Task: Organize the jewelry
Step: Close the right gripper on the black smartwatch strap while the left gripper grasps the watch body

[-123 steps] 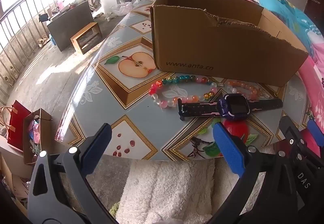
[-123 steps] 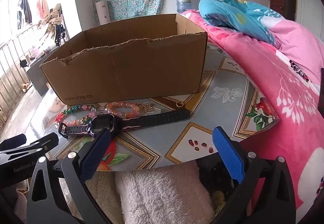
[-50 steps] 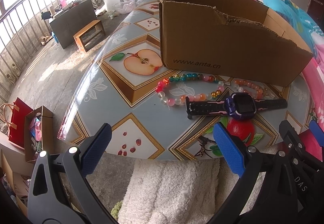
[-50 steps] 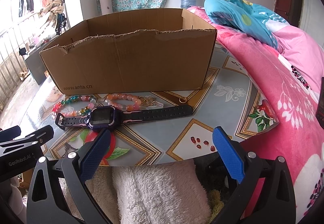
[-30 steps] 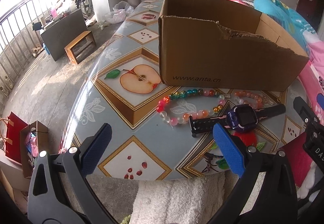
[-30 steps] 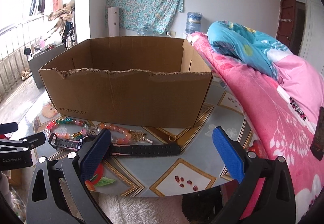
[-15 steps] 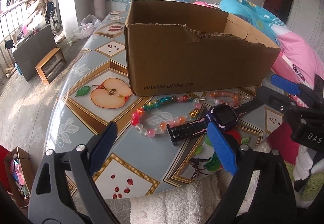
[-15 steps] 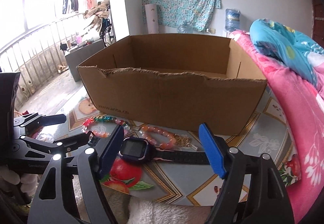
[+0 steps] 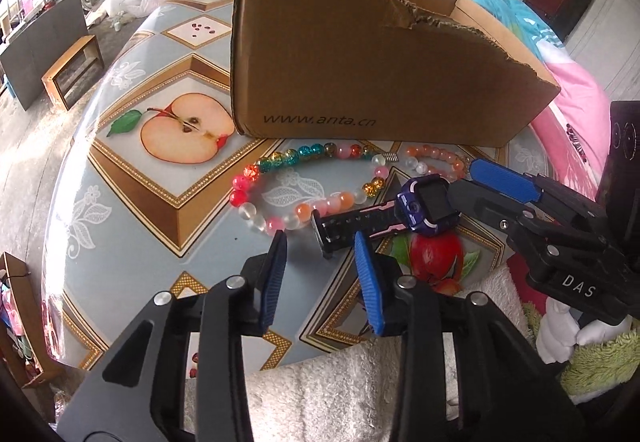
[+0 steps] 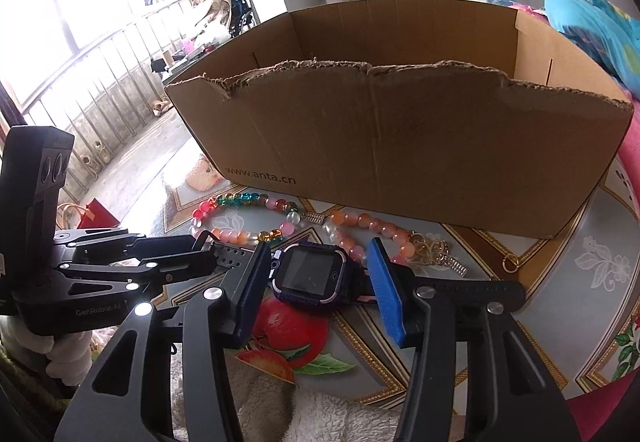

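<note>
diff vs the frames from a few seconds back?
Both grippers have come in over the table's near edge to the watch, jaws just been closing. The right gripper now brackets the watch face; the left gripper frames the strap's free end. Neither pad visibly presses yet. The watch, bead bracelets and cardboard box lie where they were.

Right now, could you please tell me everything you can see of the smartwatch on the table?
The smartwatch has a purple squarish case with a dark blank screen and a black, rubbery-looking strap with pink edging. It lies flat, face up, strap stretched out, on the fruit-print tablecloth in front of the cardboard box. The right gripper straddles its case, the left gripper its strap end; both have been closing, without a clear grip.
</note>
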